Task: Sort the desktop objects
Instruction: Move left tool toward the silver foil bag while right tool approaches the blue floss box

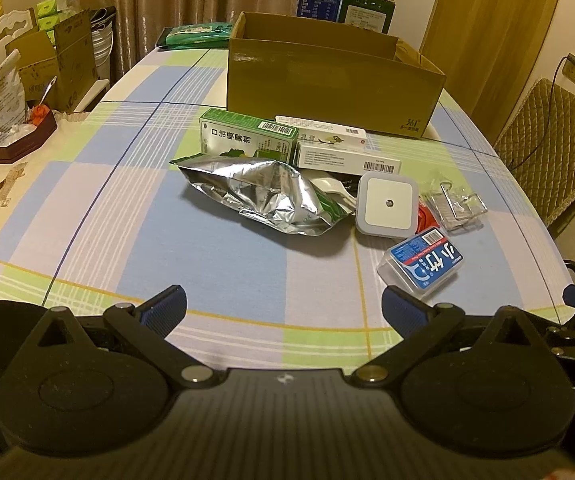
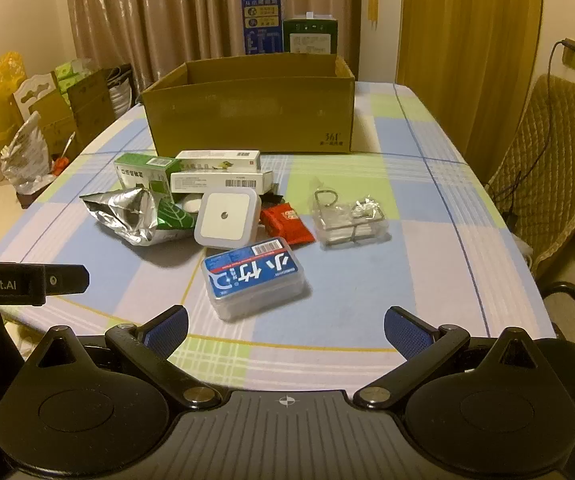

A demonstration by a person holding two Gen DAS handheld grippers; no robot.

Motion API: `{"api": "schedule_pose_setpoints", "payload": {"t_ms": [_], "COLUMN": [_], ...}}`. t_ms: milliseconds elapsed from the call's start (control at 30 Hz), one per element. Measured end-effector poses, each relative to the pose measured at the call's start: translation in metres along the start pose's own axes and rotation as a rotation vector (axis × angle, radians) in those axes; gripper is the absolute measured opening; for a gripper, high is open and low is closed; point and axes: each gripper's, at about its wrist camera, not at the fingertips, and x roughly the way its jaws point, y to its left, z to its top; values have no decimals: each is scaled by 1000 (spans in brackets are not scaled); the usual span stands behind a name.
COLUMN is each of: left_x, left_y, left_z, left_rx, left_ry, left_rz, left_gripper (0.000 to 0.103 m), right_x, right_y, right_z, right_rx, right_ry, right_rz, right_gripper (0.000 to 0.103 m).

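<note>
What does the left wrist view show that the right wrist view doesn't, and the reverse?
Only the left wrist view shows the green packet behind the cardboard box and the dark red tray at left. Only the right wrist view shows the red pouch in full. Both show the foil bag, white square night light and blue-labelled floss box.
</note>
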Motion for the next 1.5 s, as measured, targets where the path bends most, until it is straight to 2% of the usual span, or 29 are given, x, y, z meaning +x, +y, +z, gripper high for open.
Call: {"api": "schedule_pose_setpoints", "payload": {"t_ms": [133, 267, 400, 600, 833, 1067, 1333, 1500], "left_x": [0, 0, 0, -2, -3, -6, -2, 3], "left_y": [1, 2, 2, 5, 10, 13, 19, 16], "left_z": [0, 0, 0, 2, 12, 30, 49, 56], "left_rx": [-4, -4, -4, 1, 52, 192, 387, 562], "left_ry": [0, 0, -1, -13, -26, -49, -74, -88], "left_rz": [0, 0, 1, -1, -25, -55, -89, -105], "left_gripper": [102, 102, 102, 102, 102, 102, 102, 102], "right_x": [-3, -3, -1, 8, 18, 30, 41, 53], "right_y": [2, 9, 6, 5, 8, 10, 12, 18], "right_z": [0, 2, 3, 6, 12, 20, 26, 30], "right_rx": [-19, -84, -54, -69, -134, -172, -191, -253], "right_ry": [-39, -61, -71, -14, 0, 19, -18, 1], "right_rz": [31, 11, 49, 70, 70, 76, 111, 127], "right_gripper": [101, 101, 101, 101, 101, 101, 101, 101]}}
